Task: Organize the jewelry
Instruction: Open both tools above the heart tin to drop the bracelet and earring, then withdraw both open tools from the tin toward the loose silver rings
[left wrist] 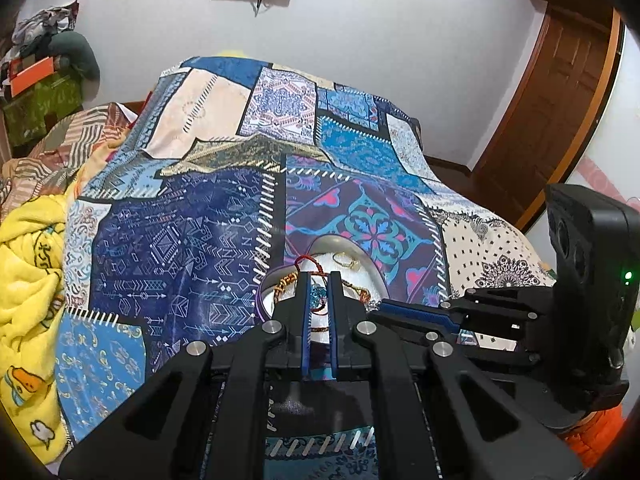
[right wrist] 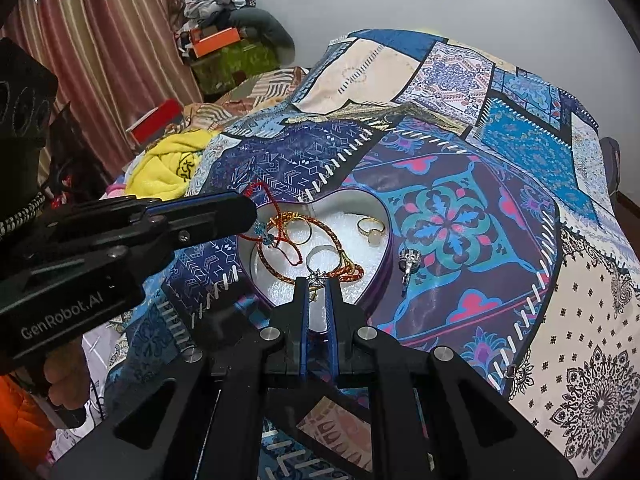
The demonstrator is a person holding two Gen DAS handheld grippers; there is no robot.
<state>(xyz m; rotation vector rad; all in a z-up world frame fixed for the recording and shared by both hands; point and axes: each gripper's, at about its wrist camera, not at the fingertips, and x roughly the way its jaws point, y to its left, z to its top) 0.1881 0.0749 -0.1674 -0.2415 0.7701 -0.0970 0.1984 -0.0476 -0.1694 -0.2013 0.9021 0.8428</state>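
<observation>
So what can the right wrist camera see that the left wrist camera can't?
Only the right wrist view shows the silver pendant lying on the quilt outside the box, the gold ring with a pale stone, and the left gripper from the side. Only the left wrist view shows the brown wooden door. Both show the purple heart-shaped box, the red string bracelet with a blue bead pinched by the left gripper, and the patchwork quilt.
</observation>
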